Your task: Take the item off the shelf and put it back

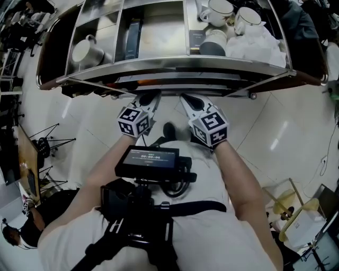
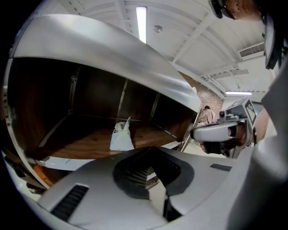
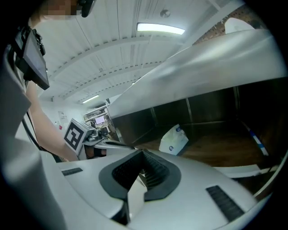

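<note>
A small white bag with blue print [image 2: 121, 136] stands upright on the brown wooden lower shelf [image 2: 85, 143], under the shelf unit's curved metal top tier [image 2: 112, 49]. The right gripper view shows the same white bag [image 3: 173, 140] from the other side. My left gripper [image 2: 152, 176] is shut with nothing between its jaws and is short of the shelf edge. My right gripper [image 3: 141, 180] is also shut and empty. In the head view, the left gripper [image 1: 150, 101] and right gripper [image 1: 188, 101] sit side by side just in front of the metal rim [image 1: 175, 68]; the bag is hidden there.
The top tier holds two white cups [image 1: 219, 11], a metal mug [image 1: 85, 50], a dark box [image 1: 132, 39], a grey bowl [image 1: 213, 45] and white crumpled wrapping [image 1: 257, 45]. An orange item [image 2: 39, 173] lies at the lower shelf's left edge. A person [image 2: 208, 115] stands far off.
</note>
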Demonstrator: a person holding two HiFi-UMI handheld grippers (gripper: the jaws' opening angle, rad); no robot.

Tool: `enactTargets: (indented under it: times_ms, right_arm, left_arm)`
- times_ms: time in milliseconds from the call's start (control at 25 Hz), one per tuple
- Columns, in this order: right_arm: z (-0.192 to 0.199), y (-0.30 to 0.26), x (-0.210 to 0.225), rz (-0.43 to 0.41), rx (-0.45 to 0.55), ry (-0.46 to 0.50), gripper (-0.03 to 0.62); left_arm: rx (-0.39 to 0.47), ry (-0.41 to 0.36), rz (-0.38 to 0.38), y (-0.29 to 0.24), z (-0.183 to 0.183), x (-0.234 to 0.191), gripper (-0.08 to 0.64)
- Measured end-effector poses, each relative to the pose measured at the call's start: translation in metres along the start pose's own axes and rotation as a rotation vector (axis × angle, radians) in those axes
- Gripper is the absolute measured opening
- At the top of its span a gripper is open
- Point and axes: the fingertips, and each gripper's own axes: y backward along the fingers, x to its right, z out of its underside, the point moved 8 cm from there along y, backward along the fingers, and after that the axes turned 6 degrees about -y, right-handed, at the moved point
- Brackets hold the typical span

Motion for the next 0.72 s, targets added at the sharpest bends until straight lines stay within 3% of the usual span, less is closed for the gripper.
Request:
enactTargets:
  times_ms: [360,720]
  right_arm:
    - [0.022,-0.013,0.017,0.079,-0.011,-0.051,0.006]
    - [0.044,-0.056,0.04,0.101,-0.018,0.024,0.006]
  left_arm:
    - [-0.064,-0.062,-0.061,-0.039,0.009,-0.016,0.012]
    - [-0.104,-0.125,-0.082,-0.057,0.014,-0.028,0.015]
